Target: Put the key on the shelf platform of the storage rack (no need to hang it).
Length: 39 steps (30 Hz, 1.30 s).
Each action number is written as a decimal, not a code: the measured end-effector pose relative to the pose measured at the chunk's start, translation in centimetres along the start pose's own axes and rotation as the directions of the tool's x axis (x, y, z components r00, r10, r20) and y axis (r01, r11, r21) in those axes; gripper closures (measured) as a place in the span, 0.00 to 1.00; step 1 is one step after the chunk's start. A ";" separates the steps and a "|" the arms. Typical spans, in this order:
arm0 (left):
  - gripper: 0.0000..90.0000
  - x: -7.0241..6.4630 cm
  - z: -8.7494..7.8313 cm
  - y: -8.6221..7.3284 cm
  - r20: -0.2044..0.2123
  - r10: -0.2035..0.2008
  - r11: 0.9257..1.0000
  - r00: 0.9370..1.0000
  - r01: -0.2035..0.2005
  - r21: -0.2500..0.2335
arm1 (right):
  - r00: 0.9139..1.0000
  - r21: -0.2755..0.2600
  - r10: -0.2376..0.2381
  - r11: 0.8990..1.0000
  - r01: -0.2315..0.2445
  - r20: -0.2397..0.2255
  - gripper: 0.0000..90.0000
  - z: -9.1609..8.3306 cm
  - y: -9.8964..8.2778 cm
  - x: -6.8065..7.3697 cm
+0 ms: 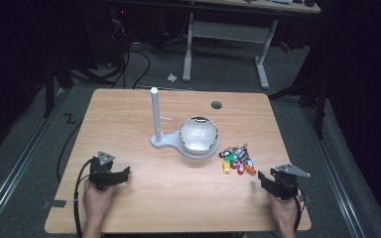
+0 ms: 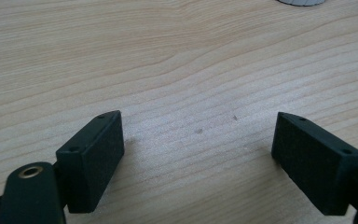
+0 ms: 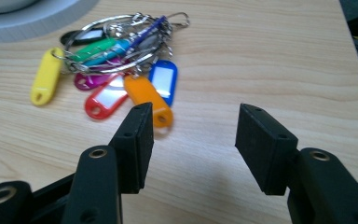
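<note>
Keys [image 1: 236, 159] lie in a bunch of coloured tags on rings, flat on my tabletop [image 1: 129, 114], just right of the stand [image 1: 183, 144] with its white post and bowl; I judge nothing is done yet, since they are ungrasped and the post's peg is bare. My right gripper [image 3: 193, 140] sits near them, jaws spread, nothing between, the orange tag [image 3: 147, 98] just ahead. My left gripper [image 2: 198, 154] rests well apart over bare wood, jaws spread wide. Grasping, lifting and hanging all remain.
</note>
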<state>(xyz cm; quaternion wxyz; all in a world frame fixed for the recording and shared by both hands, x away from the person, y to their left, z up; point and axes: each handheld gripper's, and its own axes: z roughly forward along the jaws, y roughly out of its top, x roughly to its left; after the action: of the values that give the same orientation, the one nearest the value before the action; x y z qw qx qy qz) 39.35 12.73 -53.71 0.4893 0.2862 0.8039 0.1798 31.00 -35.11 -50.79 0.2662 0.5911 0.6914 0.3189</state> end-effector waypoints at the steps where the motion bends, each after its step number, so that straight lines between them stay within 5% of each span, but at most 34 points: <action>1: 0.19 0.0 0.0 0.0 0.000 0.000 1.000 1.000 0.000 0.000 | 1.000 0.000 0.000 1.000 0.000 0.000 0.52 0.0 0.0 0.0; 24: 0.19 0.0 0.0 0.0 0.001 0.002 1.000 1.000 -0.002 0.000 | 0.993 0.005 -0.086 0.996 0.087 -0.085 0.52 2.8 3.7 3.4; 39: 0.19 0.0 0.0 0.0 0.000 0.000 1.000 1.000 0.000 0.000 | 0.992 0.037 -0.076 0.996 0.080 -0.102 0.49 5.5 5.4 4.1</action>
<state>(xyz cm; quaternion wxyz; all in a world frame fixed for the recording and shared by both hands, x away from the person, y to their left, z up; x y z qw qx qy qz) 39.35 12.74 -53.71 0.4894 0.2860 0.8040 0.1798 37.90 -29.83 -50.26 0.2311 0.5523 0.7327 0.3235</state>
